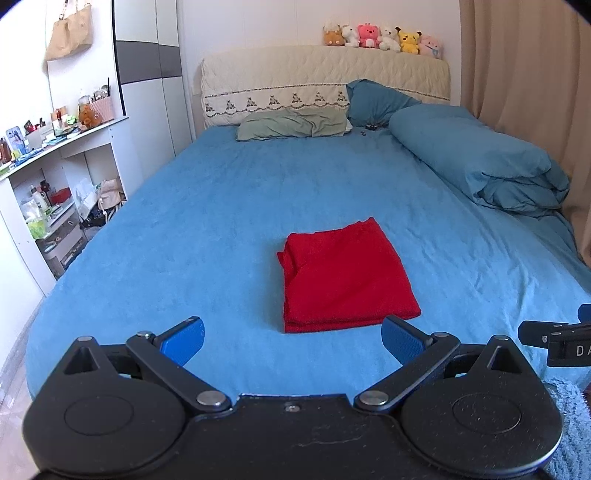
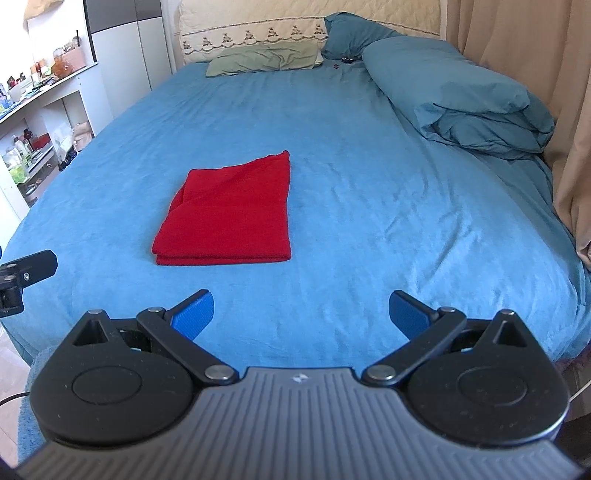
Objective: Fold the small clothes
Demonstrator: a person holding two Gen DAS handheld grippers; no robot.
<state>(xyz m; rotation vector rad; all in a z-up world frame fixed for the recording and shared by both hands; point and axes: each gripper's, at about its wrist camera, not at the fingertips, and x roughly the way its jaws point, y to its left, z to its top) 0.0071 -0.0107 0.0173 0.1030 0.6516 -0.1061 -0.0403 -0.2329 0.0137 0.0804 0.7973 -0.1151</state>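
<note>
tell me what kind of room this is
Most likely a home bedroom: a bed with a blue cover and pillows, plush toys lined up on the headboard, and a cluttered shelf unit beside it. A folded red garment lies on the bed.

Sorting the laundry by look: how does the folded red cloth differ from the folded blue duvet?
The red cloth is small and lies flat mid-bed; the blue duvet is bulky and puffy at the bed's curtain side. The cloth contrasts with the blue sheet; the duvet nearly matches it. Both are folded, touched by neither claw.
</note>
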